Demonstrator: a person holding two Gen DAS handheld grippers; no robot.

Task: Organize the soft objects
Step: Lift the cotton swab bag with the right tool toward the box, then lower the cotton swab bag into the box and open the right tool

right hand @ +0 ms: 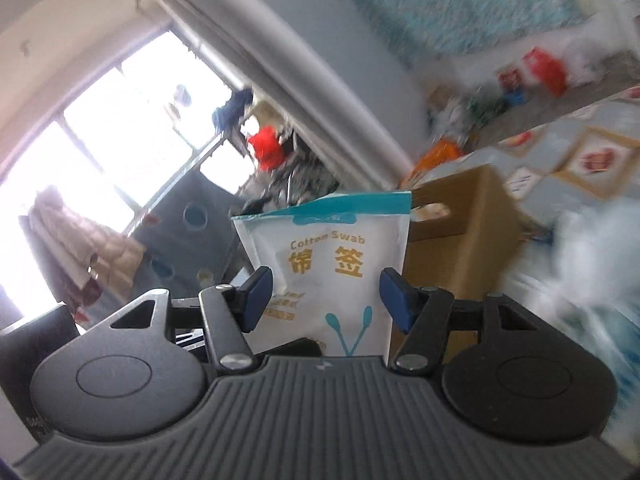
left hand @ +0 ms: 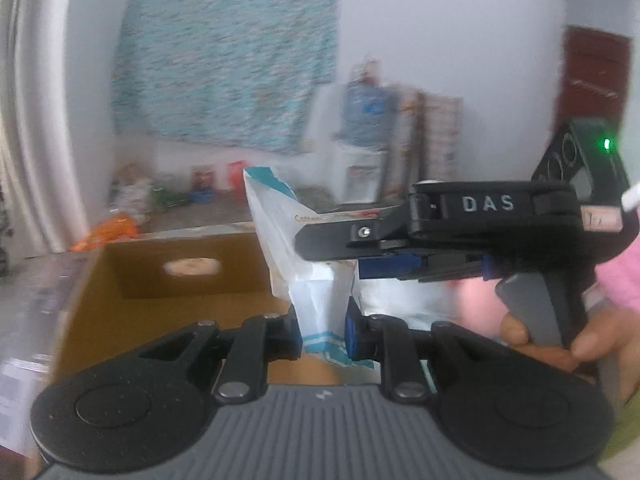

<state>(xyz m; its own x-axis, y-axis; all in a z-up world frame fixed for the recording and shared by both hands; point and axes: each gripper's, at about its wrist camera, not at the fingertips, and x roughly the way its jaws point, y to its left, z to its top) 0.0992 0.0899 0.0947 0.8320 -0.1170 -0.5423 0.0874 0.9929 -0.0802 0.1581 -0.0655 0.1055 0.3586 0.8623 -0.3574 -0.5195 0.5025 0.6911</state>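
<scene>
between both hand-held grippers, cotton swab pouch

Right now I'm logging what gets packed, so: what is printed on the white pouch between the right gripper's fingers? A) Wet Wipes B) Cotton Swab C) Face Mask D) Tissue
B: in the right wrist view the white and teal pouch between the right gripper fingers reads "Cotton Swab" in gold letters, with two swabs drawn below, in front of the cardboard box.
</scene>
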